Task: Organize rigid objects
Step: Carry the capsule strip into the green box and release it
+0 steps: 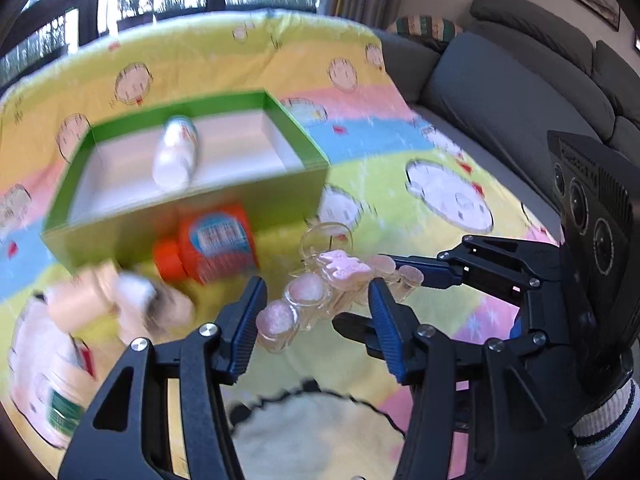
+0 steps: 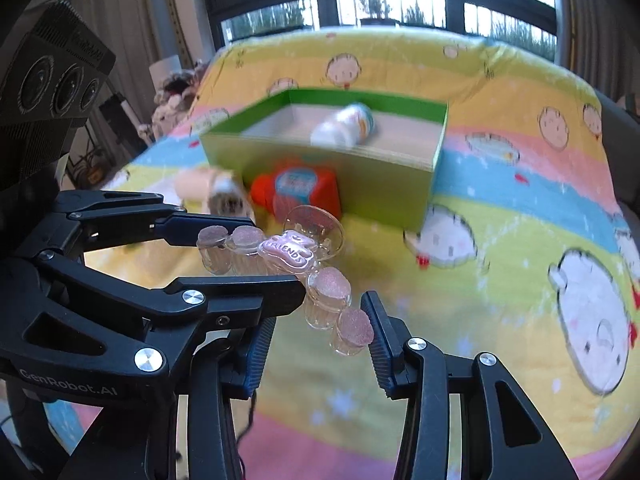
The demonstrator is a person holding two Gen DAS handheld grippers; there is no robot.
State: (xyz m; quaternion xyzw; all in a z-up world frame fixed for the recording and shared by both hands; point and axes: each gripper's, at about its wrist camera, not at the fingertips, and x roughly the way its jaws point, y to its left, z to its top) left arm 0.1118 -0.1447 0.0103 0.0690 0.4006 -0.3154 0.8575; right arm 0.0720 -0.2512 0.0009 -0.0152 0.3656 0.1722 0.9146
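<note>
A clear plastic strip of small jars with pink glitter lids and a pink bear tag point(image 1: 320, 292) point(image 2: 288, 256) hangs above the cartoon blanket. My left gripper point(image 1: 316, 312) stands open around one end of it. My right gripper point(image 2: 320, 332), also open, stands around the other end; in the left wrist view it point(image 1: 404, 280) reaches in from the right. A green box point(image 1: 192, 184) point(image 2: 332, 160) holds a white bottle point(image 1: 176, 156) point(image 2: 344, 124). An orange bottle point(image 1: 212, 240) point(image 2: 296, 188) lies against the box front.
A blurred peach and white item point(image 1: 108, 300) point(image 2: 212, 188) lies left of the orange bottle. A white container with a green label point(image 1: 52, 384) lies at the near left. A grey sofa point(image 1: 520, 92) borders the blanket on the right. Windows stand behind.
</note>
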